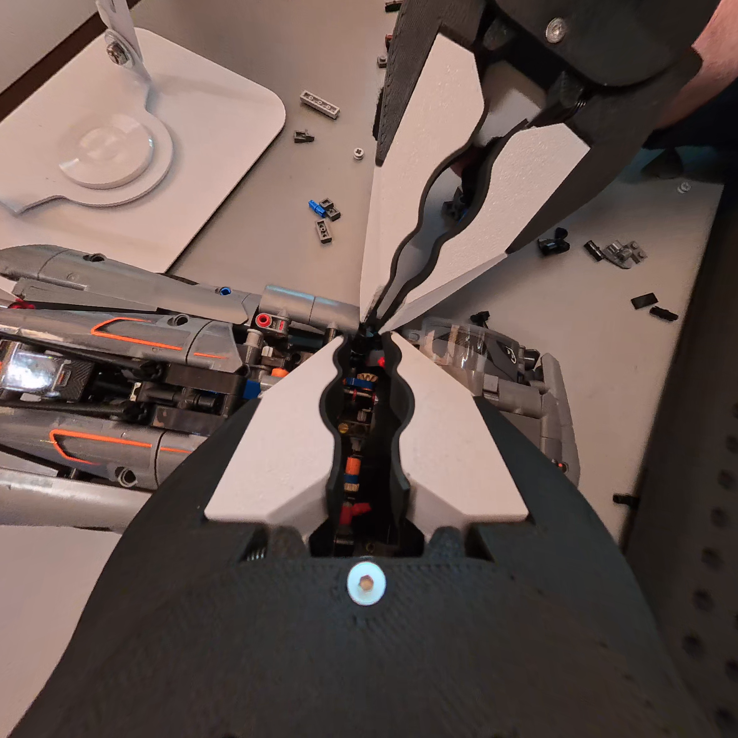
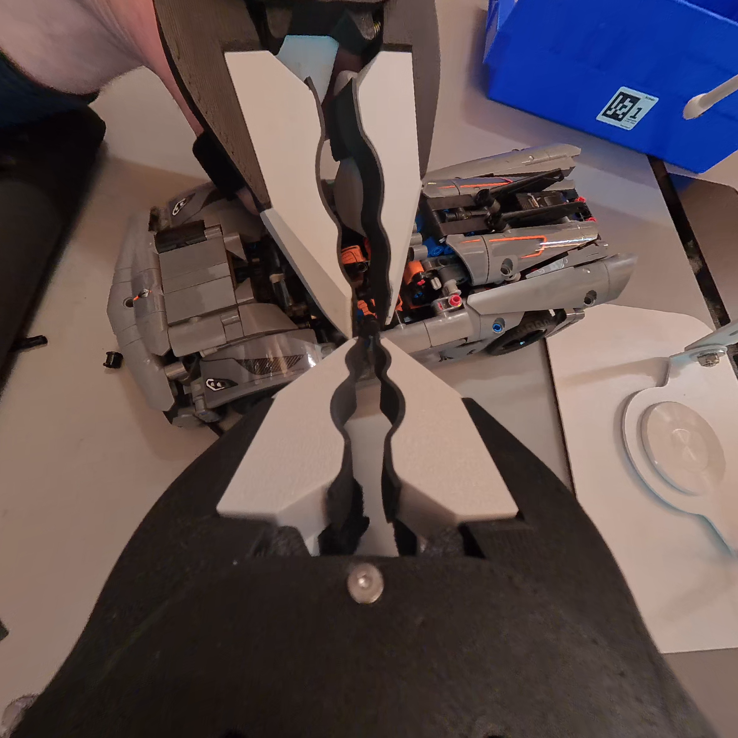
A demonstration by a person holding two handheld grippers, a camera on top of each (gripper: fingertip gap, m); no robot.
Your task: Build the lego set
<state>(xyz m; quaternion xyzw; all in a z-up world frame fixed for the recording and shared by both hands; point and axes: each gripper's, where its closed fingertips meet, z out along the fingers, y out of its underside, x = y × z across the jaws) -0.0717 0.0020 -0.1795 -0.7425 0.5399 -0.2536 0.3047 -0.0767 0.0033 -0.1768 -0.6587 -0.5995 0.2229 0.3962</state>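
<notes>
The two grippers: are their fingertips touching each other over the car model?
Cannot tell. In both wrist views the left gripper and right gripper tips converge on one dark spot over the car model, which hides any contact or gap.

Pale grey tabletop (image 1: 247,255), white stand base (image 1: 131,131), blue bin (image 2: 615,68)

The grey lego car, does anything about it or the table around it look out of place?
The car looks intact, its middle open. Loose pieces lie scattered on the table, such as a grey plate and a blue pin. Ordinary mid-build; nothing spilled or broken.
</notes>
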